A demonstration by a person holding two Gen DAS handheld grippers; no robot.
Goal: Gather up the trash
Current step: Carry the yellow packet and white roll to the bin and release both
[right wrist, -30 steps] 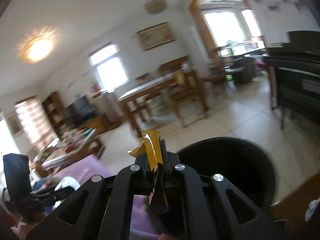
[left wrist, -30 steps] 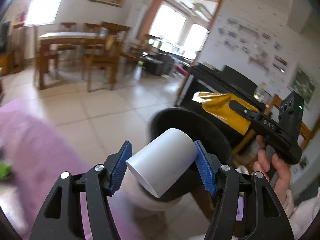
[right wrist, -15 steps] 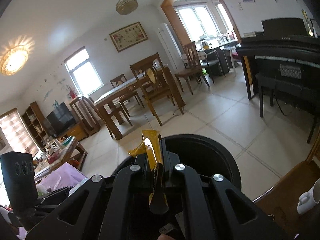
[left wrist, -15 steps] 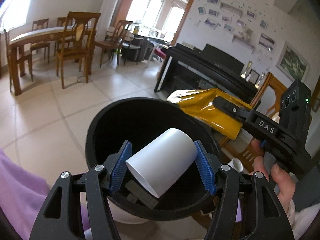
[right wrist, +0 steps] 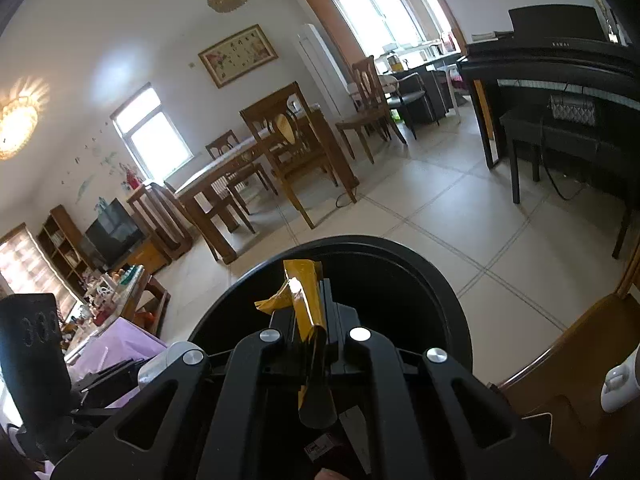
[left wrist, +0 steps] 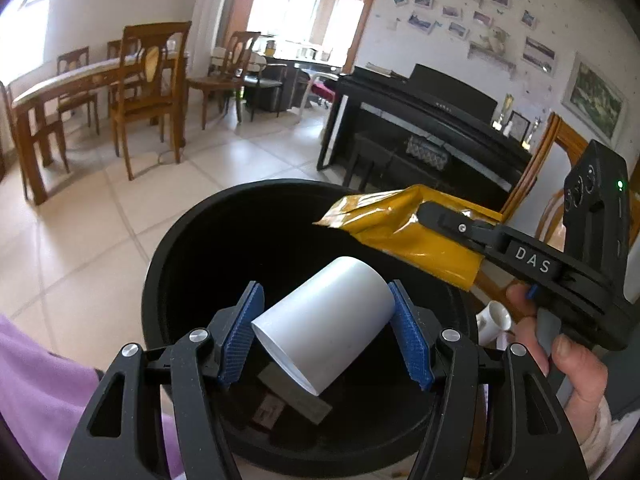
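- Two grippers were held over the mouth of a black trash bin (left wrist: 176, 248), which filled the lower centre of both views.
- A white paper cup (left wrist: 324, 320) was clamped between the blue pads (left wrist: 240, 332) of the left gripper (left wrist: 326, 330), tilted with its base toward the lower left of the frame, directly above the bin's opening.
- A yellow wrapper (left wrist: 404, 232) was pinched in the right gripper (left wrist: 428, 212), whose jaws were pressed together on it; it was seen at the centre right of the left wrist view, reaching over the bin's far rim.
- In the right wrist view the same wrapper (right wrist: 306, 300) stood edge-on at the centre, above the bin (right wrist: 440, 280).
- Scraps of paper (left wrist: 296, 398) were visible at the bottom of the bin.
- A black piano (left wrist: 420, 120) was seen at the upper right, and wooden chairs (left wrist: 148, 92) at the upper left, on a tiled floor (left wrist: 80, 216).
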